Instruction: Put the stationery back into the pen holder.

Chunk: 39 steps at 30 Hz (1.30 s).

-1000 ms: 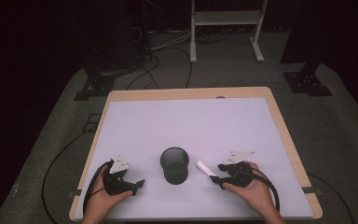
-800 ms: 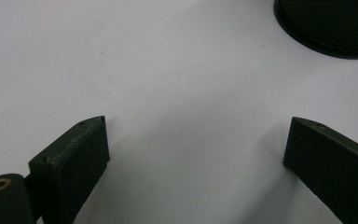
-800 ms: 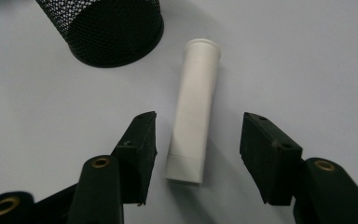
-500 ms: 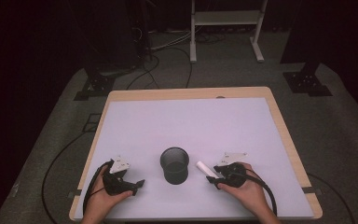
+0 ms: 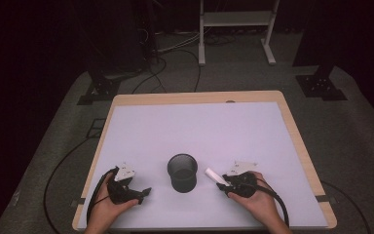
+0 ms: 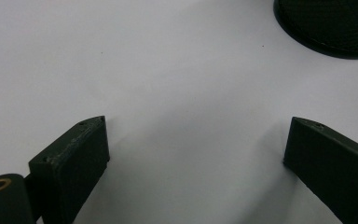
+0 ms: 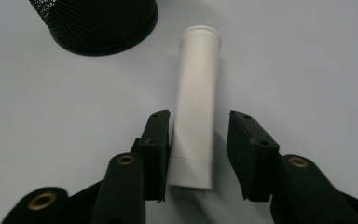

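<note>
Right gripper (image 7: 198, 140) fingers have just been closing around the white tube (image 7: 196, 107): one pad touches it, the other's a hair off. The tube lies flat on the table (image 5: 175, 126), at 3 o'clock from the mesh cup (image 5: 182, 172). Left gripper (image 6: 196, 144) rests low at the cup's 9 o'clock, jaws wide apart.

From my right gripper view the black mesh cup (image 7: 100, 23) is cut off at the top edge. In my left gripper view, that cup sits clipped in the top right corner. In my high view the white tube (image 5: 213, 175) has its near end hidden behind the right gripper (image 5: 230, 184).
</note>
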Each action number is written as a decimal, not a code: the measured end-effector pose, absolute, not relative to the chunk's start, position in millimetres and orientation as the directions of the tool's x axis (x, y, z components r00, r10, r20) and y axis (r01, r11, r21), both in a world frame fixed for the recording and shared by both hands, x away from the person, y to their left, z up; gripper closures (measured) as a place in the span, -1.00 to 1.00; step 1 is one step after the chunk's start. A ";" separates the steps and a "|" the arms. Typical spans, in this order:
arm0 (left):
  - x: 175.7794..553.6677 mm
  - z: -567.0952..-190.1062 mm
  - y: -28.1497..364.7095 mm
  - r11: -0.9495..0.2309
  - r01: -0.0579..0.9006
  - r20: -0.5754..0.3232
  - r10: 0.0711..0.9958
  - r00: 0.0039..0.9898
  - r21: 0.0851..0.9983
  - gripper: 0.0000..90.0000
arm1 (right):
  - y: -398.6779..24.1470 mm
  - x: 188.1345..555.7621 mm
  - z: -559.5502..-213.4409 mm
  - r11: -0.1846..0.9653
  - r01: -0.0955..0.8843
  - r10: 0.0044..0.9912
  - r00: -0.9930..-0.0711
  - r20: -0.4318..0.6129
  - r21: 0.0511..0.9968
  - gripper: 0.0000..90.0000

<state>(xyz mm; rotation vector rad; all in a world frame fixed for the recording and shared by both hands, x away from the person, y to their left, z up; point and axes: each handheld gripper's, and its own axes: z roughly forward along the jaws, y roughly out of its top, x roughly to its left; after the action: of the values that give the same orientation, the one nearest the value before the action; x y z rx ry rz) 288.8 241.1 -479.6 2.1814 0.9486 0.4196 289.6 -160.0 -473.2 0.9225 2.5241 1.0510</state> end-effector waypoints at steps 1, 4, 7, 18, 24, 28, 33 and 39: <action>288.8 -479.6 241.1 -0.478 0.505 0.013 0.735 0.678 0.719 -0.87 | -160.2 289.6 -473.2 0.538 0.458 0.643 -0.766 0.007 0.708 0.34; 288.9 -479.6 241.2 -0.478 0.505 0.013 0.735 0.678 0.719 -0.87 | -160.9 290.2 -473.4 0.538 0.454 0.641 -0.767 0.005 0.710 0.37; 288.9 -479.6 241.2 -0.478 0.505 0.013 0.735 0.678 0.719 -0.87 | -161.1 289.8 -473.5 0.531 0.460 0.647 -0.762 0.010 0.711 0.43; 288.9 -479.6 241.2 -0.478 0.505 0.013 0.735 0.678 0.719 -0.87 | -162.0 289.9 -474.5 0.517 0.462 0.655 -0.756 0.014 0.720 0.56; 289.0 -479.6 241.2 -0.478 0.505 0.012 0.735 0.677 0.719 -0.87 | -163.2 290.6 -472.1 0.506 0.469 0.654 -0.756 0.032 0.724 0.57; 289.0 -479.6 241.2 -0.477 0.506 0.012 0.735 0.678 0.719 -0.87 | -165.4 290.4 -467.9 0.494 0.465 0.653 -0.757 0.041 0.734 0.57; 289.0 -479.6 241.2 -0.478 0.505 0.012 0.735 0.678 0.719 -0.87 | -170.0 289.6 -461.7 0.475 0.464 0.646 -0.761 0.061 0.748 0.57; 289.0 -479.6 241.2 -0.478 0.505 0.012 0.735 0.677 0.719 -0.87 | -172.6 287.1 -453.7 0.455 0.465 0.644 -0.761 0.080 0.760 0.57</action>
<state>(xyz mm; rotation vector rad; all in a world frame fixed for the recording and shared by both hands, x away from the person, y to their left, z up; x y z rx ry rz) 289.0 241.2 -479.6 2.1811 0.9495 0.4185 287.1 -172.6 -453.7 0.9628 2.4853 1.1944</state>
